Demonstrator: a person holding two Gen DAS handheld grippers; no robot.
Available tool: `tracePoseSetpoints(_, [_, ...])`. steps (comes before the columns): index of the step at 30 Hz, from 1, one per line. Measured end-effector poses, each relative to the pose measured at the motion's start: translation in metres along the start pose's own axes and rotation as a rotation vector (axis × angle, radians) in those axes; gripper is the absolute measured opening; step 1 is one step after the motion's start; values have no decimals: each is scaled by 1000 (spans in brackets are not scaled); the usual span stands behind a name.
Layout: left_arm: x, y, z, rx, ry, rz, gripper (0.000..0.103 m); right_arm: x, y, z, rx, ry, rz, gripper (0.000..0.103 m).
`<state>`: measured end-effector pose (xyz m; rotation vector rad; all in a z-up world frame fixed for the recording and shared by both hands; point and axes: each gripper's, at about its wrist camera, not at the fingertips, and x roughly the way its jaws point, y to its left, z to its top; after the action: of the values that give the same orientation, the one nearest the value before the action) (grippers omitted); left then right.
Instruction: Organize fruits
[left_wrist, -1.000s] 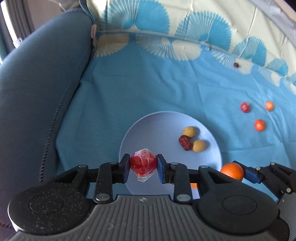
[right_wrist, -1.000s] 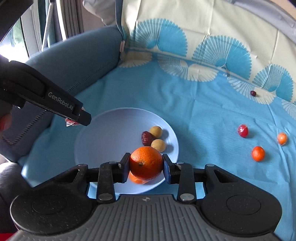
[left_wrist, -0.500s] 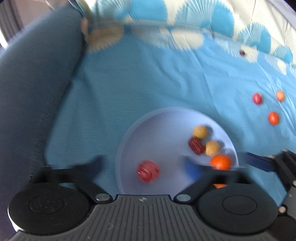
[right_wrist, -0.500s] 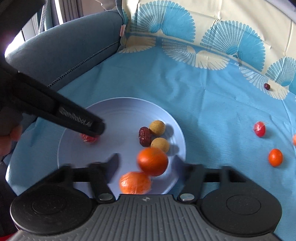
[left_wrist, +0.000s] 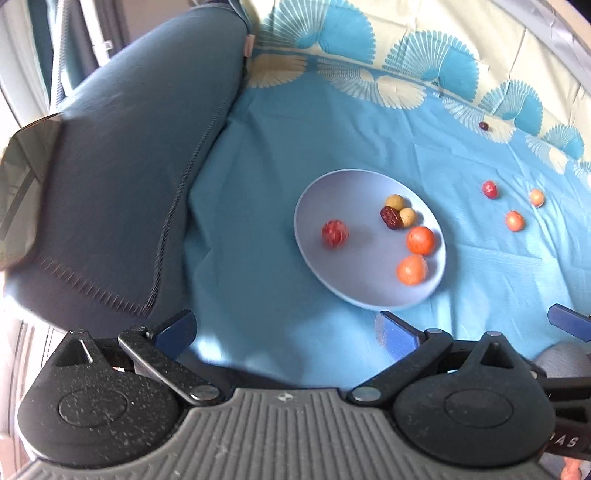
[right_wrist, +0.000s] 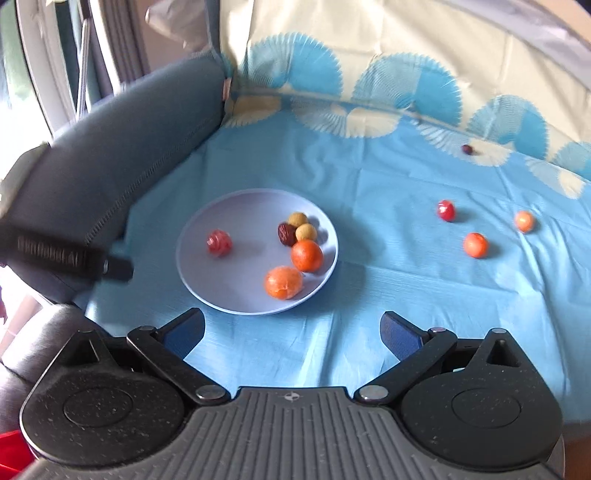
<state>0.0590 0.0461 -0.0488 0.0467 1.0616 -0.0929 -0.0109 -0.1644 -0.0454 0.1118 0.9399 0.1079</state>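
Observation:
A pale blue plate (left_wrist: 354, 288) (right_wrist: 195, 273) lies on the blue cloth. On it are a wrapped red fruit (left_wrist: 334, 233) (right_wrist: 219, 242), two oranges (left_wrist: 420, 240) (right_wrist: 306, 255), a dark red date (left_wrist: 390, 217) and two small yellow fruits (left_wrist: 394, 201). My left gripper (left_wrist: 284, 332) is open and empty, pulled back from the plate. My right gripper (right_wrist: 291, 332) is open and empty, near the plate's front edge. Loose on the cloth to the right are a red fruit (right_wrist: 446, 210), two small oranges (right_wrist: 475, 244) and a dark berry (right_wrist: 467, 149).
A grey-blue sofa arm (left_wrist: 122, 177) (right_wrist: 110, 147) rises left of the plate. The patterned cloth climbs the backrest (right_wrist: 369, 74) behind. The left gripper's body (right_wrist: 66, 258) shows at the left of the right wrist view.
Both grippers opened and let go: the wrapped red fruit and the orange now lie on the plate. Both grippers pulled back and up from the plate.

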Motion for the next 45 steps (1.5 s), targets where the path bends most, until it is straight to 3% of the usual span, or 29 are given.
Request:
tracePoseSetpoints(10, [-73,-6,-47,39,-116,17,103,-81,23,-25,-41,-147,8,102])
tracePoseSetpoints(19, [-106,-22,-68,82,-190,18,103,-125,27,-41,-69,-237,-6,102])
tracePoseSetpoints(27, [-116,-22,-72,90,-205,24,103,-139,30,-43,-71,-269,-9,102])
tracePoseSetpoints(45, [-111,-17,-71,85,-192,7,103,-131,37,-41,-93,-249,-9,102])
